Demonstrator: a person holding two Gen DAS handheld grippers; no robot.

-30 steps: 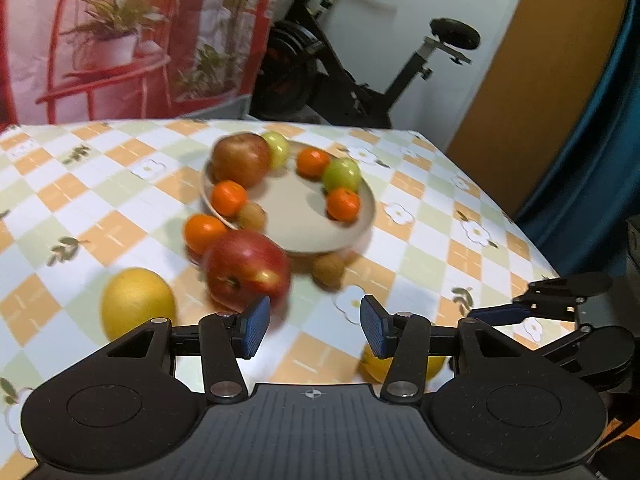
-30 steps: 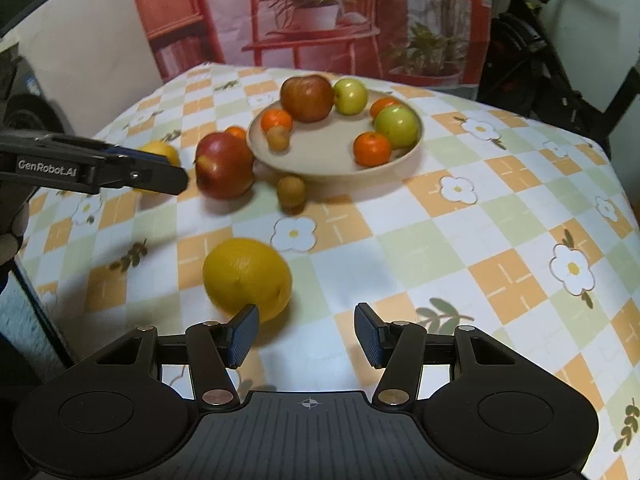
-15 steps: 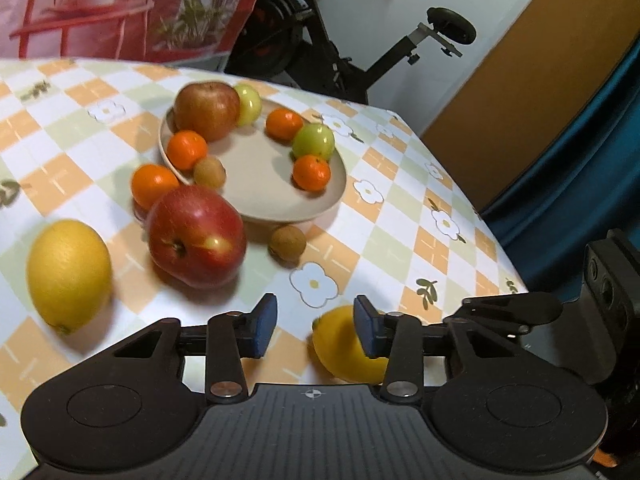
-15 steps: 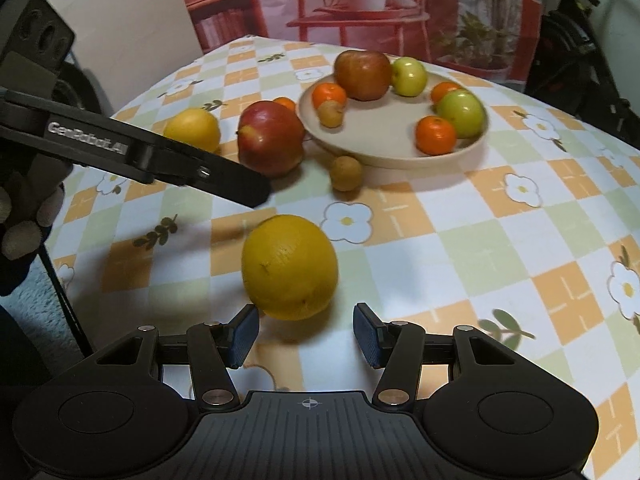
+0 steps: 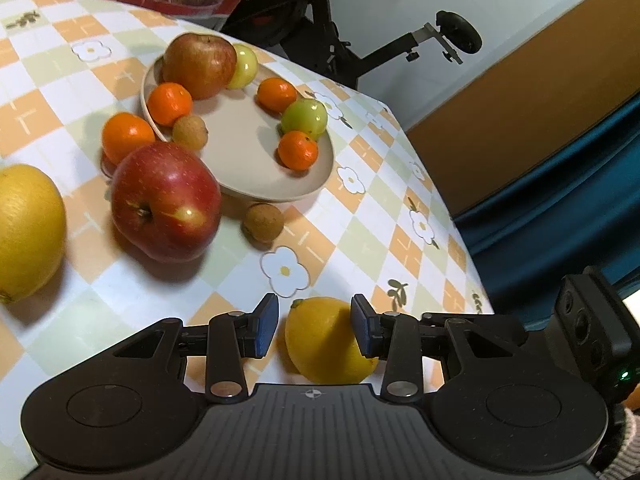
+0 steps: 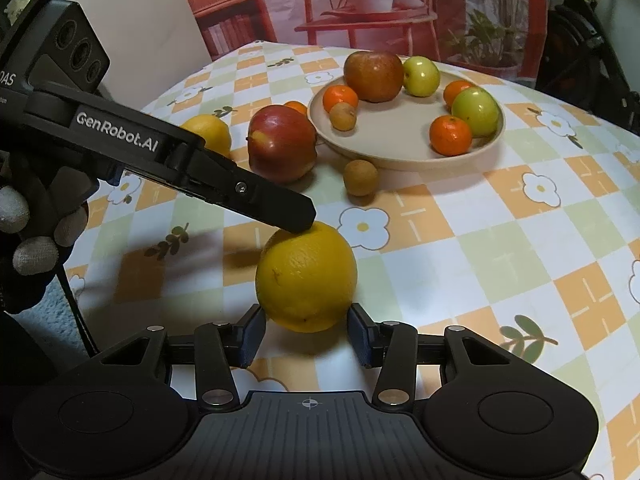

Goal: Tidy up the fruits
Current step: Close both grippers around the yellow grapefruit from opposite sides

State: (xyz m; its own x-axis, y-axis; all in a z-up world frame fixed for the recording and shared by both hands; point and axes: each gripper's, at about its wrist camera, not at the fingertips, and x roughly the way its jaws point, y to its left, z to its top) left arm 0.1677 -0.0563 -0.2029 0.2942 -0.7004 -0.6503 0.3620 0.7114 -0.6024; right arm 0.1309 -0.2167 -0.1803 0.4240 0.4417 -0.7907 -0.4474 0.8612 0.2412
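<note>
Left wrist view: the left hand-held gripper (image 5: pixel 314 330) was spread, its jaws flanking a yellow citrus fruit (image 5: pixel 326 342) on the checked surface (image 5: pixel 400 208). The right pad looked to be touching the rind or just off it; the left pad stood clear of it. Ahead and to the left lay a red apple (image 5: pixel 166 202), a small brown fruit (image 5: pixel 264 219), a mandarin (image 5: pixel 127 136) beside the plate (image 5: pixel 256 176), and a second large yellow fruit (image 5: pixel 26 232) at the far left. The plate already carried an apple, mandarins and green fruit.

Right wrist view: the right hand-held gripper (image 6: pixel 306 338) was also spread, its jaws on either side of the same yellow citrus fruit (image 6: pixel 306 278), neither visibly pinching it. The left hand-held gripper (image 6: pixel 296 216) crossed in from the left, its tip over the fruit's far upper side.

Assessment: both tools were addressing one fruit. Risk noted: if both close together, the fingers may collide or squeeze the round fruit out sideways, and it could roll toward the nearby surface edge. One tool should likely withdraw first.
</note>
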